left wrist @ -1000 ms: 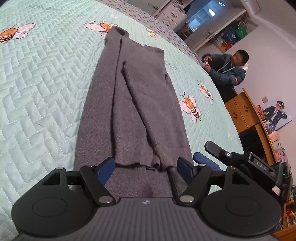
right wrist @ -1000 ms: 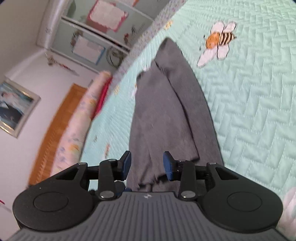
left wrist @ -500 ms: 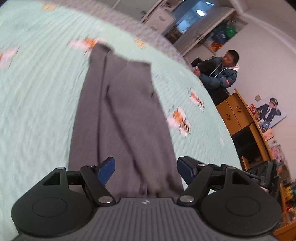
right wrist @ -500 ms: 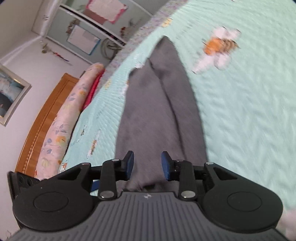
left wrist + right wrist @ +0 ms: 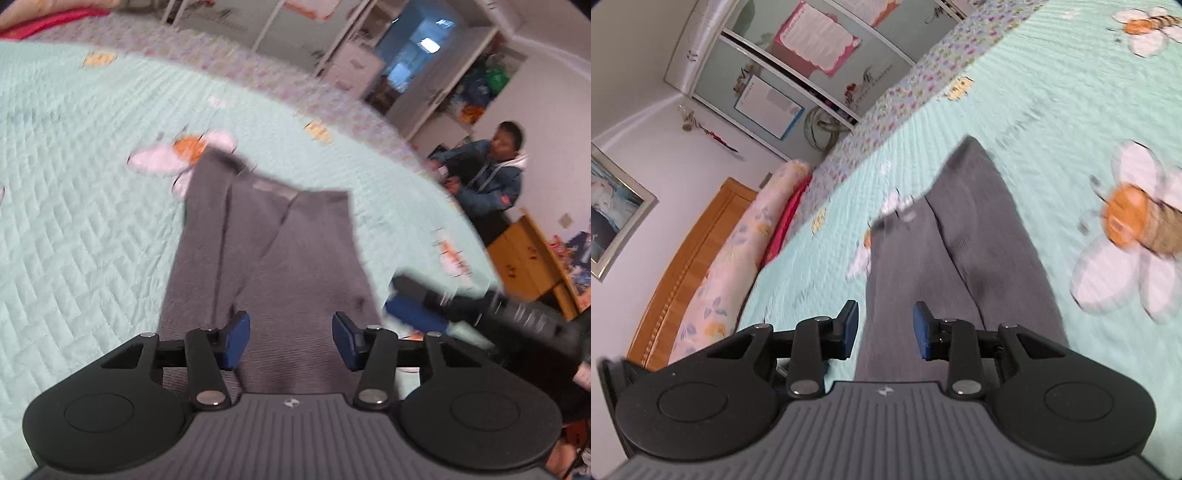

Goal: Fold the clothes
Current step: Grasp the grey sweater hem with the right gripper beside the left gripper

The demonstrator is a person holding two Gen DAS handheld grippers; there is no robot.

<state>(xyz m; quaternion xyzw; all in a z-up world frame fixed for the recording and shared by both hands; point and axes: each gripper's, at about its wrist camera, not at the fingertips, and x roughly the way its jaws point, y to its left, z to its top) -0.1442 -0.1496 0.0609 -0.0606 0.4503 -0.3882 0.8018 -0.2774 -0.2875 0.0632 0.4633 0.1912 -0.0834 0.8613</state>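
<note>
A grey sweater [image 5: 288,251] lies lengthwise on the mint quilted bedspread [image 5: 92,240], its sides folded inward and its collar at the far end. My left gripper [image 5: 290,339] hangs low over the near part. Grey cloth fills the gap between its blue pads, which do not press on it, and the jaws are closing. In the left wrist view my right gripper [image 5: 402,295] is blurred at the sweater's right edge. In its own view the right gripper [image 5: 884,328] stands part open over the sweater [image 5: 942,258], the pads clear of the cloth.
A person in a blue jacket [image 5: 491,184] sits beyond the bed's far right side, next to a wooden cabinet [image 5: 524,251]. A floral pillow roll [image 5: 727,266] and a wooden headboard [image 5: 690,251] line the bed's left end. Wardrobe doors [image 5: 798,74] stand behind.
Both grippers have travelled forward along the sweater, so the hem has slid under their bodies and the collar is closer. The left jaws have narrowed. The pictures are blurred by motion.
</note>
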